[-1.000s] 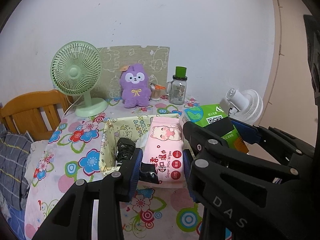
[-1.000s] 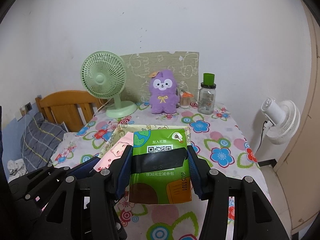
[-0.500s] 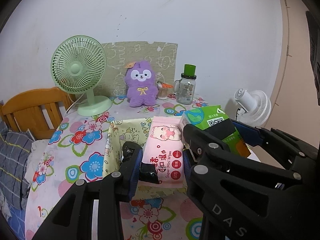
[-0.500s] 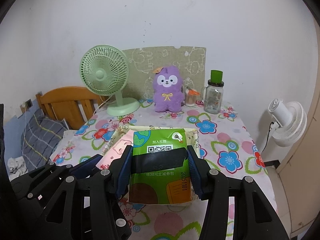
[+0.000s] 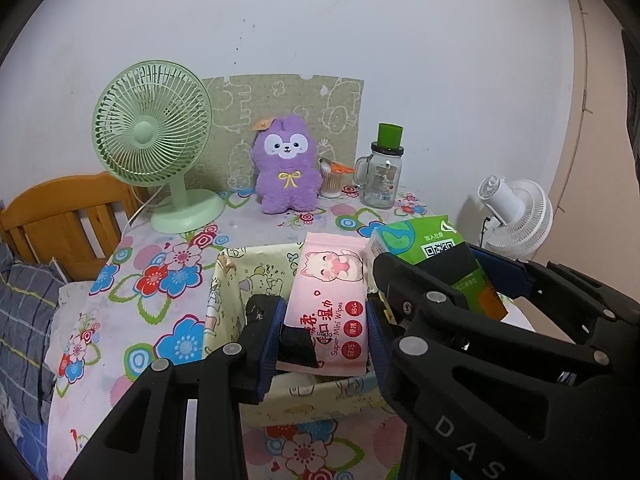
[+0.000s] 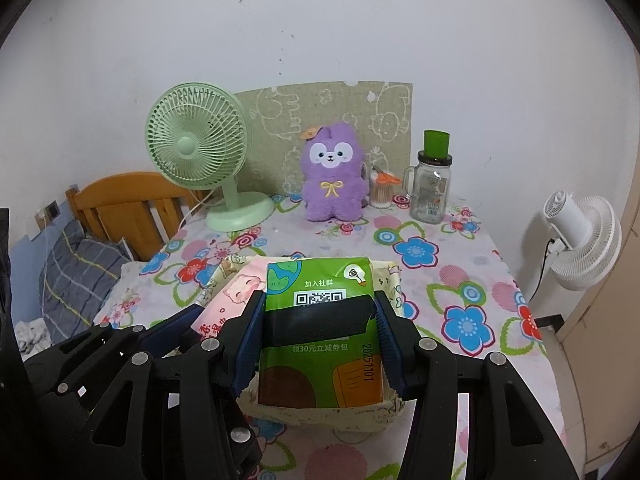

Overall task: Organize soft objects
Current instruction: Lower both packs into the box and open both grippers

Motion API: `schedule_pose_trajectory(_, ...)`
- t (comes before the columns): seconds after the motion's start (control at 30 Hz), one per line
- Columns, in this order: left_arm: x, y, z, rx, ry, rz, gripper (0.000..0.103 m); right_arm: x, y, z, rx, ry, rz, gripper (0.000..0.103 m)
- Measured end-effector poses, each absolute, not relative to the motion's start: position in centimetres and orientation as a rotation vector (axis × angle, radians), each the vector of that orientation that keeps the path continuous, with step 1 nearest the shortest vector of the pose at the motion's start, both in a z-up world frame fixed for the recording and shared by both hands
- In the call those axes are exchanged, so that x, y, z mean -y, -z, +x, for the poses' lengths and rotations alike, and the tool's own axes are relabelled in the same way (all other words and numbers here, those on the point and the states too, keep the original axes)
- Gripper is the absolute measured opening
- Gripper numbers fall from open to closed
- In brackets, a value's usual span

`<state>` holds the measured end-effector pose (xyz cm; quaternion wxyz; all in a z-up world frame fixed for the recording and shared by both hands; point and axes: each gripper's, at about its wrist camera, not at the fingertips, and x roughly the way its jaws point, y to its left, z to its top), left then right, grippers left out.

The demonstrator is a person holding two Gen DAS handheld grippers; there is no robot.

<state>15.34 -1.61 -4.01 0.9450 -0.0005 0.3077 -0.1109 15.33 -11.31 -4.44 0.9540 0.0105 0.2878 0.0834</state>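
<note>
Blue-padded fingers [image 5: 267,332] of the left gripper [image 5: 322,334] are clenched on a pink wipes pack [image 5: 328,304], which is held upright over a cloth basket [image 5: 224,292] printed with cartoon figures. A black object [image 5: 296,346] is seen beside the pack, against the left finger; what it is cannot be told. Just to the right, the right gripper [image 6: 320,332] is clamped on a green tissue pack [image 6: 320,320], a black band across its front being caught between the fingers [image 6: 250,332]. That pack is also held upright, its lower end inside the basket's near wall [image 6: 320,416], and the pink pack [image 6: 228,300] is seen just beside it on the left. Both grippers are held side by side, the right one's fingers reaching across the left camera's view. The basket is set on a table [image 6: 460,280] covered with a flowered cloth. At the far edge, against the wall, a green fan [image 6: 200,152], a purple plush [image 6: 334,172] and a glass jar [image 6: 432,188] with a green lid are lined up. A white fan [image 6: 580,240] is seen off the table's right side.
</note>
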Motion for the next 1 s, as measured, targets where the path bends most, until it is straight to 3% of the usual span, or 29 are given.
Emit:
schedule_pose_trajectory(0.57, 0.8, 6.0, 18.8, -0.678, 0.184, -0.028, 0.042, 10.7, 6.0, 19.1, -0.610, -0.177, 0.016, 0.056)
schedule_pose_trajectory(0.7, 0.7, 6.4, 19.2, -0.694, 0.170, -0.028, 0.058, 10.6, 6.5, 19.8, -0.622, -0.182, 0.020, 0.056)
schedule_pose_trajectory(1.0, -0.2, 7.5, 20.1, -0.728, 0.151, -0.040, 0.067, 9.8, 7.7, 21.1, -0.646, -0.201, 0.020, 0.056)
